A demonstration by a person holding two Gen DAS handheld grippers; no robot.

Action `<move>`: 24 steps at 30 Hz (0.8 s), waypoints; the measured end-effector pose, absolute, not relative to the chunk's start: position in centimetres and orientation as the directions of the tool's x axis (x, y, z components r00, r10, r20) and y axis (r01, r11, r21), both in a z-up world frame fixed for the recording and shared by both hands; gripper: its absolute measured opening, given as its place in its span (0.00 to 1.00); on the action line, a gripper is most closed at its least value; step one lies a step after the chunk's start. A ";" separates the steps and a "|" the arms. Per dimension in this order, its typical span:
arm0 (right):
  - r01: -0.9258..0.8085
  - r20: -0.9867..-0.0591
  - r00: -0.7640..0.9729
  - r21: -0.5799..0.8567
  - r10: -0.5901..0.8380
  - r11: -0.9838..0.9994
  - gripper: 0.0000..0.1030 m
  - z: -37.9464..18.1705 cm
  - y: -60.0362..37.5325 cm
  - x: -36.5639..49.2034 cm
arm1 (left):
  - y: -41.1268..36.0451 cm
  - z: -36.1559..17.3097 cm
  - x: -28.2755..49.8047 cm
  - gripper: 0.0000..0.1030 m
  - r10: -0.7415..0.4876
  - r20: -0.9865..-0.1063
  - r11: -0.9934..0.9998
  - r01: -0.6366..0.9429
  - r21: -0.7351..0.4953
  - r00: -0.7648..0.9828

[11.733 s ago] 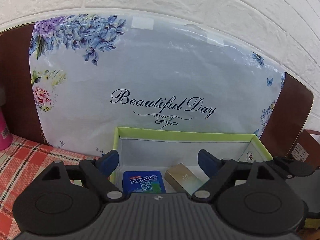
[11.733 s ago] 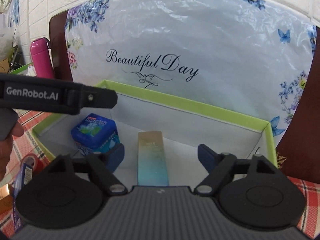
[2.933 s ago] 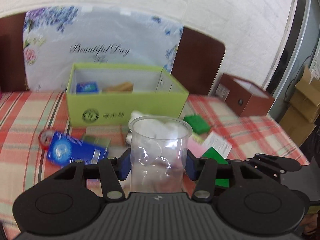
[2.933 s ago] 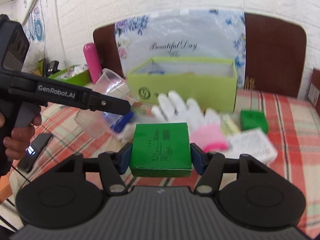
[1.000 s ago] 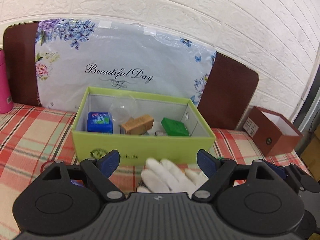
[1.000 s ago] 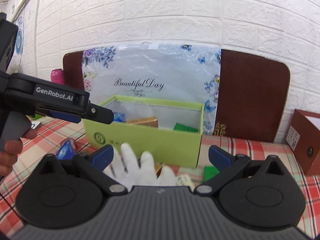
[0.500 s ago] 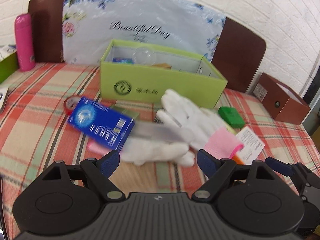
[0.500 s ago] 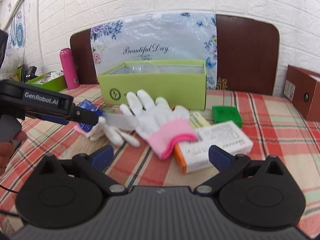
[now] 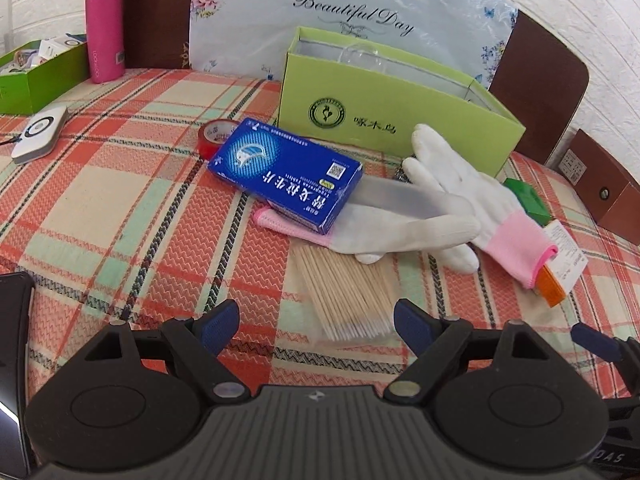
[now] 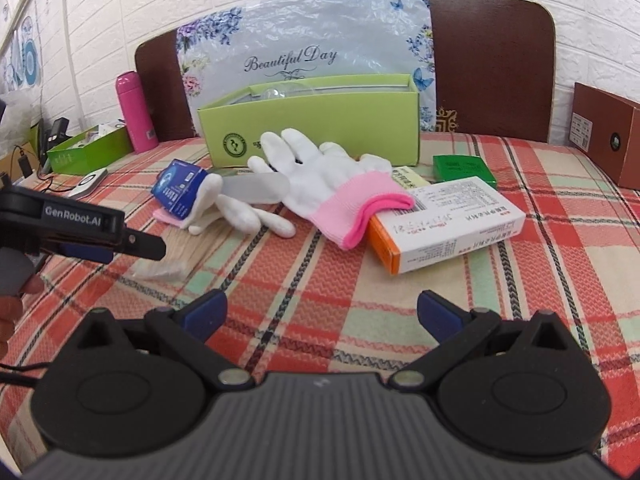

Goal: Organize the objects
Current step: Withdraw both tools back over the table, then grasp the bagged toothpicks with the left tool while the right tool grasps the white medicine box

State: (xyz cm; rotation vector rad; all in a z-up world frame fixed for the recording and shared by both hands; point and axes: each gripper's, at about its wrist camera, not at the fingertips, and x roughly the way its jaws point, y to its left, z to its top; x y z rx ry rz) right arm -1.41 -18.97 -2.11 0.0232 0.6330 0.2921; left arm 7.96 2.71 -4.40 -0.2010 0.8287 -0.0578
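Note:
My left gripper (image 9: pixel 316 326) is open just above the checked tablecloth, and a bag of wooden toothpicks (image 9: pixel 344 296) lies right ahead between its fingers. Beyond lie a blue box (image 9: pixel 286 176), a pair of white gloves with pink cuffs (image 9: pixel 460 200) and a red tape roll (image 9: pixel 212 134). The lime-green open box (image 9: pixel 396 96) stands at the back with a clear cup (image 9: pixel 360 54) inside. My right gripper (image 10: pixel 322 314) is open over bare cloth, nothing between its fingers. Ahead of it lie an orange-and-white box (image 10: pixel 448 224) and a small green box (image 10: pixel 464 168).
A pink bottle (image 9: pixel 105 20), a green tray (image 9: pixel 36 72) and a white device (image 9: pixel 40 134) sit at the far left. A brown box (image 10: pixel 608 136) stands at the right. A dark phone (image 9: pixel 12 360) lies at the left edge. A hand holds the left gripper (image 10: pixel 136 246).
Both grippers have pulled back from the green box and sunk toward the table, tilting downward. The toothpicks have come in front of the left fingers. Both stay open.

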 end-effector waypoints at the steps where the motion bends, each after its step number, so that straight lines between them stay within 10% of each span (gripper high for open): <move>1: -0.258 -0.580 0.767 0.112 0.274 0.960 1.00 -2.1 -19.1 -1.4 | 2.5 -4.7 8.3 0.85 -0.130 -0.734 0.979 -0.028 -0.200 0.667; 7: -0.145 -0.592 0.784 0.118 0.187 0.982 1.00 -1.9 -20.1 -0.2 | 1.0 -5.1 10.4 0.85 -0.133 -0.715 0.984 0.005 -0.179 0.687; 13: 0.039 -0.549 0.835 0.112 0.029 0.993 1.00 -0.1 -22.2 3.0 | 0.1 -4.7 10.0 0.32 -0.220 -0.718 0.976 0.146 -0.164 0.660; 24: 0.220 -0.635 0.764 0.092 -0.113 0.971 0.96 -1.5 -23.9 10.1 | -0.1 -4.7 8.0 0.30 -0.337 -0.721 0.942 0.224 -0.251 0.606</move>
